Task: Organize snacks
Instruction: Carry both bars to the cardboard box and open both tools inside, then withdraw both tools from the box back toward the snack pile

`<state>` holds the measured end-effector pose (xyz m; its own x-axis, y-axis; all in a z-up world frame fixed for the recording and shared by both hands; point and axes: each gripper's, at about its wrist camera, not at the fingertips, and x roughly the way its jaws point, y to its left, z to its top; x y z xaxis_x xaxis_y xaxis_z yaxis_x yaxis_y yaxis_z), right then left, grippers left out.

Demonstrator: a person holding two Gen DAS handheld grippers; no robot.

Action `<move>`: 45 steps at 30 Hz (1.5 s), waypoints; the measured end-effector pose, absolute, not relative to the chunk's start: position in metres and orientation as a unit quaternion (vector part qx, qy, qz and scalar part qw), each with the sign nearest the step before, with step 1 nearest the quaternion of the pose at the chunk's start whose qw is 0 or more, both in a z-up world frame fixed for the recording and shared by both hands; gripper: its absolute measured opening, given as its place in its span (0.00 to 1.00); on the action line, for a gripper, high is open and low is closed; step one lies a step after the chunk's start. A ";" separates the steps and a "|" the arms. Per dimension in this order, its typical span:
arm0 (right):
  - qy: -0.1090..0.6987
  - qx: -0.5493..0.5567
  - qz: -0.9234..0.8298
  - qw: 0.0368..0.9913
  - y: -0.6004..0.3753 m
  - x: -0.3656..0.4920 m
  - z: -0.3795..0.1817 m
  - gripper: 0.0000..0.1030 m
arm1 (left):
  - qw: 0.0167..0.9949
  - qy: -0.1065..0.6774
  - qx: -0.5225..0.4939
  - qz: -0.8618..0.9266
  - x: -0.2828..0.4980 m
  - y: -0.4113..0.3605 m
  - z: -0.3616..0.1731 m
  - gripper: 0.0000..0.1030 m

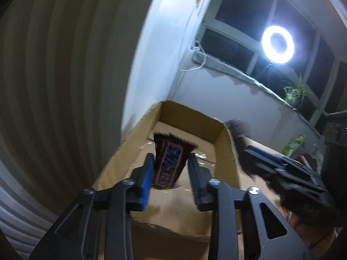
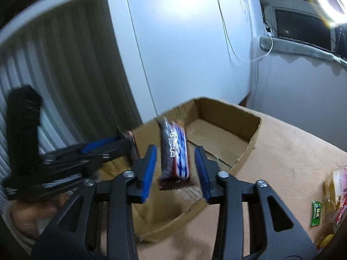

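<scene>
Left hand-held gripper hangs over an open cardboard box, jaws apart, a Snickers bar between them w/ gaps at both pads. Right hand-held gripper is also parted, a blue-striped snack pack loose between its pads above the box. More snacks lie on the tan table at right.

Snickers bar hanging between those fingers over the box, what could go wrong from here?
The Snickers bar hangs loose in the left gripper over the cardboard box; dropped, it might bounce out.
The striped snack pack is free between the right gripper's fingers, above the box's torn near edge; it might fall outside.
Both grippers crowd the box and could bump.
</scene>
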<state>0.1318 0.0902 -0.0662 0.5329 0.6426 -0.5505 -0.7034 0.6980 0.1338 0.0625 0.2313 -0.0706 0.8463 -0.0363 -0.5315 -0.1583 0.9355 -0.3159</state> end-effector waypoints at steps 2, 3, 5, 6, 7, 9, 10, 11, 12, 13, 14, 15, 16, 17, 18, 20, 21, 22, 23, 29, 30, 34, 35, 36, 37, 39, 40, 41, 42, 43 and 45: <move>0.284 -0.055 0.376 0.881 0.081 0.119 -0.070 0.62 | 0.945 0.271 -0.177 0.043 0.056 0.233 -0.072 0.64; 0.278 -0.059 0.367 0.886 0.075 0.112 -0.071 0.64 | 0.947 0.266 -0.172 0.052 0.051 0.233 -0.070 0.67; 0.269 -0.068 0.348 0.896 0.061 0.094 -0.075 0.67 | 0.951 0.262 -0.152 0.071 0.043 0.229 -0.065 0.68; 0.265 -0.067 0.340 0.900 0.053 0.089 -0.075 0.68 | 0.951 0.262 -0.143 0.074 0.042 0.226 -0.062 0.69; 0.259 -0.065 0.331 0.905 0.045 0.083 -0.076 0.72 | 0.953 0.261 -0.135 0.076 0.040 0.224 -0.058 0.73; 0.246 -0.061 0.317 0.914 0.029 0.071 -0.075 0.81 | 0.956 0.254 -0.124 0.079 0.037 0.219 -0.049 0.76; 0.244 -0.060 0.313 0.916 0.023 0.067 -0.074 0.85 | 0.958 0.248 -0.116 0.081 0.032 0.215 -0.044 0.76; 0.245 -0.058 0.308 0.917 0.017 0.064 -0.074 0.85 | 0.960 0.244 -0.108 0.084 0.027 0.211 -0.038 0.77; 0.249 -0.053 0.308 0.917 0.012 0.062 -0.072 0.85 | 0.961 0.241 -0.102 0.086 0.025 0.209 -0.035 0.77; 0.250 -0.046 0.311 0.916 0.007 0.060 -0.069 0.85 | 0.963 0.237 -0.094 0.087 0.023 0.205 -0.030 0.77; 0.249 -0.037 0.310 0.917 0.000 0.058 -0.066 0.85 | 0.965 0.234 -0.085 0.088 0.018 0.201 -0.025 0.78; 0.246 -0.033 0.307 0.919 -0.004 0.055 -0.063 0.85 | 0.966 0.230 -0.079 0.089 0.016 0.197 -0.020 0.78; 0.245 -0.033 0.304 0.920 -0.007 0.052 -0.061 0.85 | 0.968 0.225 -0.072 0.088 0.011 0.191 -0.014 0.78; 0.244 -0.037 0.302 0.921 -0.008 0.049 -0.059 0.86 | 0.969 0.222 -0.070 0.087 0.009 0.188 -0.011 0.78; 0.242 -0.043 0.301 0.921 -0.010 0.045 -0.058 0.86 | 0.970 0.218 -0.067 0.085 0.006 0.185 -0.007 0.78; 0.238 -0.048 0.299 0.923 -0.012 0.040 -0.054 0.86 | 0.972 0.212 -0.058 0.084 -0.001 0.178 -0.001 0.79; 0.236 -0.049 0.298 0.924 -0.015 0.036 -0.053 0.86 | 0.973 0.209 -0.054 0.080 -0.004 0.173 0.003 0.79; 0.235 -0.048 0.298 0.924 -0.016 0.034 -0.053 0.86 | 0.974 0.207 -0.050 0.077 -0.005 0.170 0.006 0.79; 0.234 -0.047 0.298 0.924 -0.018 0.031 -0.053 0.86 | 0.975 0.205 -0.047 0.075 -0.006 0.167 0.007 0.79; 0.232 -0.042 0.289 0.928 -0.034 0.019 -0.052 0.86 | 0.978 0.200 -0.024 0.062 -0.008 0.141 0.016 0.79; 0.232 -0.042 0.287 0.928 -0.038 0.018 -0.052 0.86 | 0.978 0.199 -0.022 0.060 -0.009 0.138 0.017 0.79; 0.231 -0.036 0.278 0.932 -0.051 0.013 -0.052 0.86 | 0.979 0.198 -0.012 0.051 -0.010 0.125 0.019 0.79; 0.230 -0.034 0.276 0.932 -0.057 0.011 -0.052 0.87 | 0.979 0.199 -0.010 0.049 -0.010 0.122 0.020 0.79; 0.230 -0.033 0.274 0.933 -0.060 0.011 -0.052 0.89 | 0.979 0.199 -0.007 0.048 -0.010 0.118 0.020 0.79; 0.228 -0.031 0.270 0.935 -0.064 0.010 -0.052 0.94 | 0.979 0.199 -0.005 0.046 -0.010 0.115 0.021 0.79; 0.224 -0.028 0.263 0.938 -0.072 0.008 -0.052 0.97 | 0.979 0.199 -0.002 0.043 -0.012 0.109 0.022 0.79; 0.224 -0.025 0.261 0.939 -0.075 0.008 -0.052 0.97 | 0.979 0.199 0.000 0.041 -0.011 0.106 0.022 0.79; 0.224 -0.023 0.260 0.939 -0.078 0.008 -0.052 0.97 | 0.979 0.200 0.002 0.040 -0.011 0.104 0.022 0.79; 0.225 -0.022 0.258 0.939 -0.080 0.009 -0.052 0.97 | 0.979 0.201 0.005 0.038 -0.010 0.101 0.022 0.79; 0.226 -0.020 0.256 0.940 -0.083 0.008 -0.053 0.97 | 0.979 0.202 0.007 0.037 -0.009 0.098 0.021 0.79; 0.226 -0.017 0.253 0.941 -0.089 0.008 -0.054 0.97 | 0.978 0.204 0.012 0.034 -0.008 0.093 0.021 0.79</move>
<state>0.0076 -0.0885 -0.0537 0.7701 0.4682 -0.4334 -0.4831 0.8716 0.0832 -0.0080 0.0928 0.0205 0.9142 0.0714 -0.3989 -0.0613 0.9974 0.0382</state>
